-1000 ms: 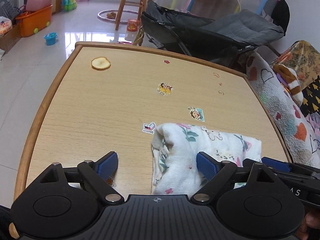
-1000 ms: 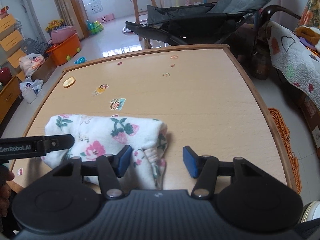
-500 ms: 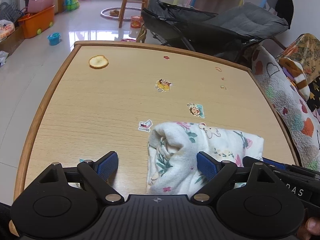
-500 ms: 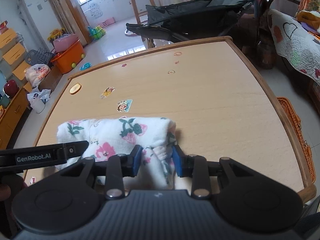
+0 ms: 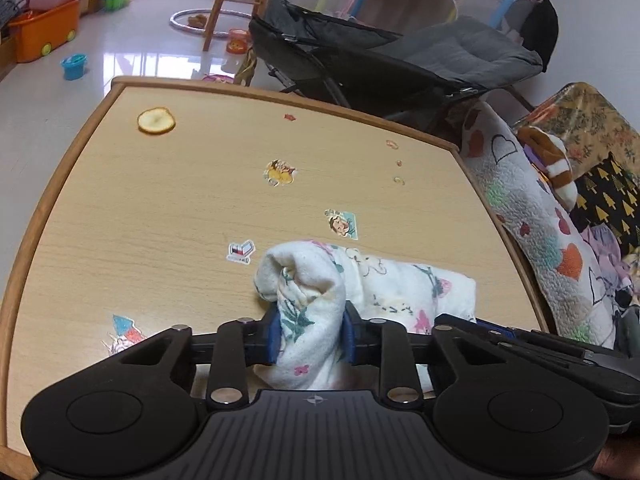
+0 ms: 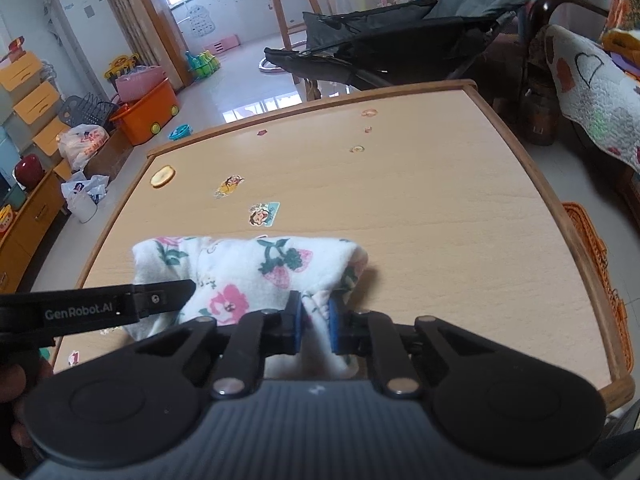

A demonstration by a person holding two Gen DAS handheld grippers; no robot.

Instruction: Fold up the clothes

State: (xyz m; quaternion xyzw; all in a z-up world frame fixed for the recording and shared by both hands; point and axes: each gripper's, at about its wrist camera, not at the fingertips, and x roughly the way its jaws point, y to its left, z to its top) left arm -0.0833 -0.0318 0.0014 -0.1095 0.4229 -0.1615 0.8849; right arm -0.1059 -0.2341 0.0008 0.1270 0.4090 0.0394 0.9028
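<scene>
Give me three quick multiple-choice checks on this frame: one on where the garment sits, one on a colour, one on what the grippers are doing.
1. Where on the table does the floral garment lie?
A. near edge
B. far edge
C. hanging off

2. What colour are the gripper pads?
A. red
B. blue
C. green

3. What is between the jaws of the left gripper and the right gripper?
A. nothing
B. a sticker
C. the garment's ends

Key: 1 A, it lies just beyond both grippers; 2 B, blue pads flank the cloth; 3 C, both are closing with bunched cloth between the pads.
</scene>
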